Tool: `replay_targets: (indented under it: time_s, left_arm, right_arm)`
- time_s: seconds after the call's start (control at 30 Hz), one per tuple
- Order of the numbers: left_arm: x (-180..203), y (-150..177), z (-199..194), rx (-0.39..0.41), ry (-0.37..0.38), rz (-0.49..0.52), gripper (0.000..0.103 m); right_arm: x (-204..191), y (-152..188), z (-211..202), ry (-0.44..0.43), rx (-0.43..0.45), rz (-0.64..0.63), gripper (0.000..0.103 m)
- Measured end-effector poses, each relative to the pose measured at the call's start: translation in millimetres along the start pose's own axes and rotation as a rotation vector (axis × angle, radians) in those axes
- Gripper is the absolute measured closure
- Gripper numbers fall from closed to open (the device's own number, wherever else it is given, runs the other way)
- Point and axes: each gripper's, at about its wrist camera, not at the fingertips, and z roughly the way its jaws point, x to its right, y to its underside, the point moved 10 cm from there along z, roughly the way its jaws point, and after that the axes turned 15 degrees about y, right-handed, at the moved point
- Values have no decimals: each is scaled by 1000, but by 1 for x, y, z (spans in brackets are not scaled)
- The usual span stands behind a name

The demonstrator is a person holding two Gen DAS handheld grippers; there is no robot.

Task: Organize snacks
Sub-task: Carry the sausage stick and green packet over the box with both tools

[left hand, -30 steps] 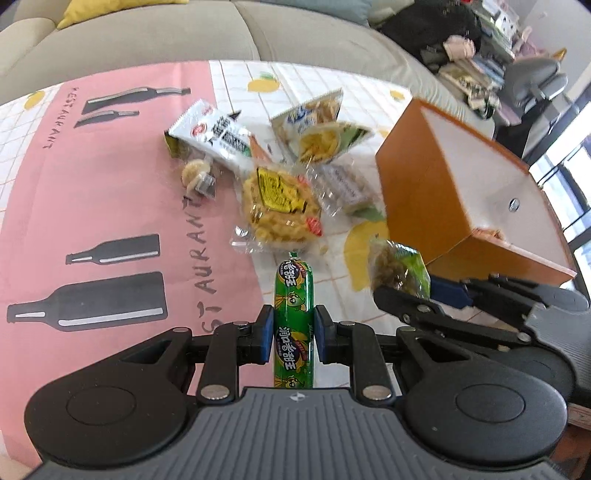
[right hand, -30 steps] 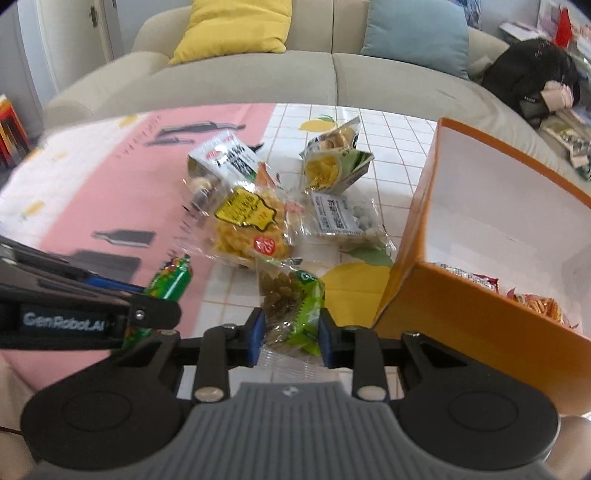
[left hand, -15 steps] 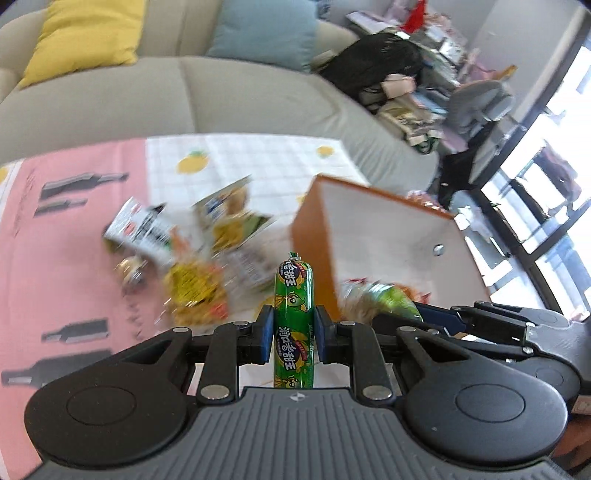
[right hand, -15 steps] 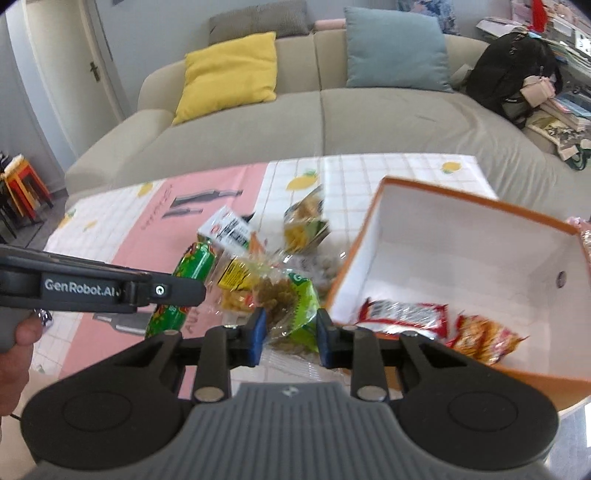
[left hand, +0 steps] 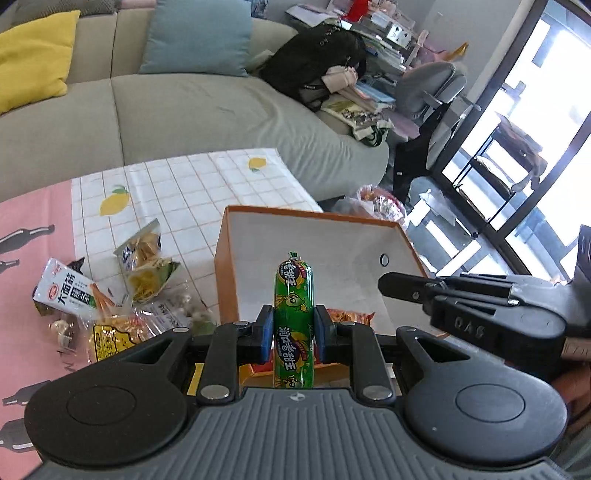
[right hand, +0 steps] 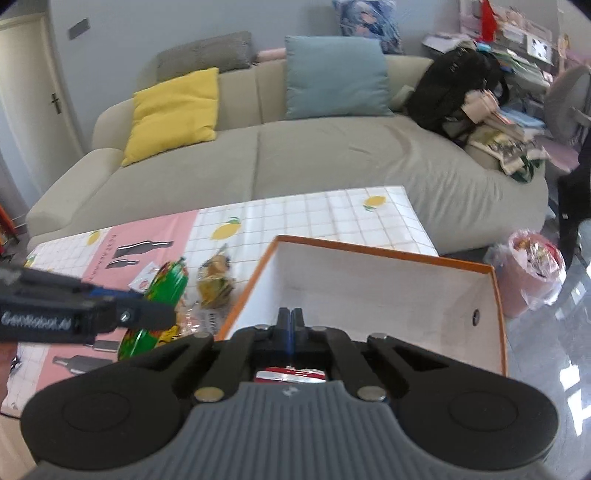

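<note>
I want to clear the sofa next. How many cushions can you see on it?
4: a yellow cushion at the sofa's left, a grey checked cushion behind it, a blue cushion mid-sofa, and a patterned cushion above that. Clutter at the right may hide more.

Left claw (left hand: 291,332) and right claw (right hand: 290,325): black linkage arms, blue pads, silver pivot screws, ribbed grey housings.

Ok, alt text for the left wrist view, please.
The left claw grips a green sausage stick upright, in front of an open orange box. Loose snack packets lie left of the box on a lemon-print tablecloth; a sofa sits behind.
</note>
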Motion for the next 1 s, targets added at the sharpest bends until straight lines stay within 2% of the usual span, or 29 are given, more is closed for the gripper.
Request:
replay_targets:
  time_s: [0.2,0.33,0.4,0.47,0.63,0.73,0.9,1.0]
  left_arm:
    - [-19,28,-1,-48,-34,-29,79]
    - [-29,52,-6,-77,-42,-51,79]
    - [-30,62,-9,-85,-35,-64,78]
    - [-32,72,-9,-94,-32,-81,78]
    - [-40,93,-4,-114,-38,-123,79]
    - [-42,97,-4,-113,-32,-139,79]
    - [-46,99,-5,-107,-33,-153,78]
    - [-48,102,-4,-111,-33,-160,79]
  right_arm:
    - [-13,34,-2,-56,-73,-61,103]
    - [-22,68,0,-79,-175,-89,96]
    - [-23,83,3,-65,-220,-94,84]
    - [-23,95,10,-48,-259,-105,61]
    - [-33,129,36,-20,-395,-135,31]
    - [-44,140,48,-9,-421,-174,31]
    - [-47,157,67,64,-455,-255,31]
    - [-47,166,77,85,-485,-269,35]
